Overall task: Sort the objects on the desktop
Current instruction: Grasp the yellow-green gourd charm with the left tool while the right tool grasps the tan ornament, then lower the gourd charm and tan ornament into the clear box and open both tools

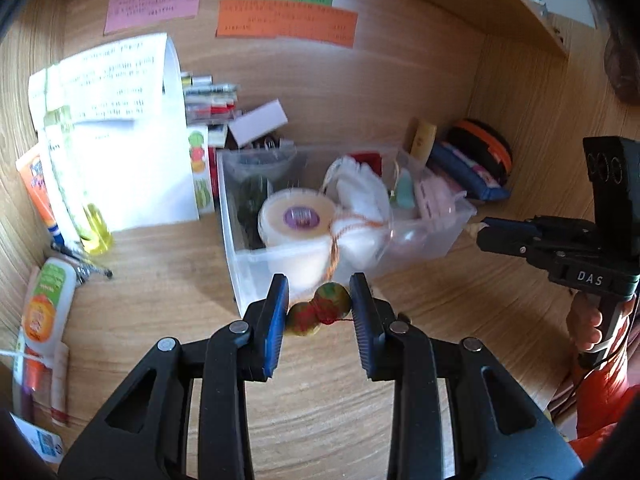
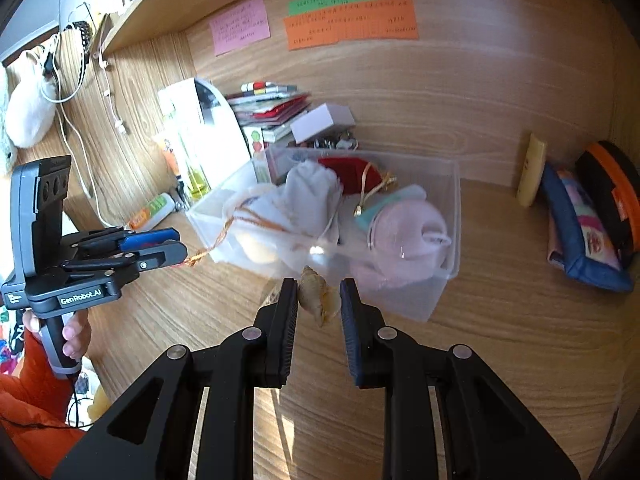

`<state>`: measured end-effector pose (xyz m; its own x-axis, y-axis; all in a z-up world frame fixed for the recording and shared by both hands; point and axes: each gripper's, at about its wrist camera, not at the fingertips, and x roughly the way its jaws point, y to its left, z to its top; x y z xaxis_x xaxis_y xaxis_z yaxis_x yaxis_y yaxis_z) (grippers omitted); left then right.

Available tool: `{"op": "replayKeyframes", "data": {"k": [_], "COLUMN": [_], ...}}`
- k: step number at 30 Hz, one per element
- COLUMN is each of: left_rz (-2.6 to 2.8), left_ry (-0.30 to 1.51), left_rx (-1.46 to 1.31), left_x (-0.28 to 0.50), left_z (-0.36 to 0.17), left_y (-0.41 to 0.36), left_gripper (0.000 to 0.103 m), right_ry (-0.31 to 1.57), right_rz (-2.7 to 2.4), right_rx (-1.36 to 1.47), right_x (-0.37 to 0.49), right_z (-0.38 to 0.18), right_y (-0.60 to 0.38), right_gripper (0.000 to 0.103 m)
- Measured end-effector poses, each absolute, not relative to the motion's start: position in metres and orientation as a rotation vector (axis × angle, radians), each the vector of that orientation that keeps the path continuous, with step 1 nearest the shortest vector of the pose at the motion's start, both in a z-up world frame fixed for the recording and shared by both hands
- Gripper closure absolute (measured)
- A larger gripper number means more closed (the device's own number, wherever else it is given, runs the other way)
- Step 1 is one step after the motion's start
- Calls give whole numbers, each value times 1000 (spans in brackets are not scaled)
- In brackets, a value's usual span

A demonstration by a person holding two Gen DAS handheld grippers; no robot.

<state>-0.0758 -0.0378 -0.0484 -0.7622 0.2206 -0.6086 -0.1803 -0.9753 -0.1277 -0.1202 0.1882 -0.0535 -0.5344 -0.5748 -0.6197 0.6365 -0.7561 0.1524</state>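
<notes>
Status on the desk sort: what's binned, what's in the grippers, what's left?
Done: white pouch and pink item lie in the clear bin. In hand: left gripper grips a gourd charm, right gripper a seashell, both just short of the bin. Left: the bottle and blue pouch outside it.

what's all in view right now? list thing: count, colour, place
gourd charm: 1, red-green-yellow, between left gripper pads
seashell: 1, tan, between right gripper pads
storage bin: 1, clear, mid-desk, full
tape roll: 1, cream, in bin
drawstring pouch: 1, white, in bin
sticky notes: 3, pink, green, orange, back wall
pencil case: 1, blue, right of bin
desk: 1, wood
left gripper: 1, black, shut on charm
right gripper: 1, black, shut on shell
</notes>
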Motion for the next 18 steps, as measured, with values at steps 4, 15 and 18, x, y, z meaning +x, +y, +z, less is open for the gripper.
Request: {"op": "replayKeyframes", "data": {"k": [4, 15, 18], "left_rz": [2782, 2830, 2819], "left_ry": [-96, -105, -120], "left_rx": [-909, -900, -937], "left_x": [-83, -118, -128], "left_z": [-33, -30, -41], "left_y": [-44, -60, -63], "left_gripper": [72, 72, 72], "right_ry": [112, 139, 138], "right_rz": [-2273, -2272, -2267], "right_rx": [836, 784, 805], "right_x": [-124, -143, -153], "right_z": [-44, -28, -32], "right_y": [187, 168, 160], "right_gripper": [84, 84, 84]}}
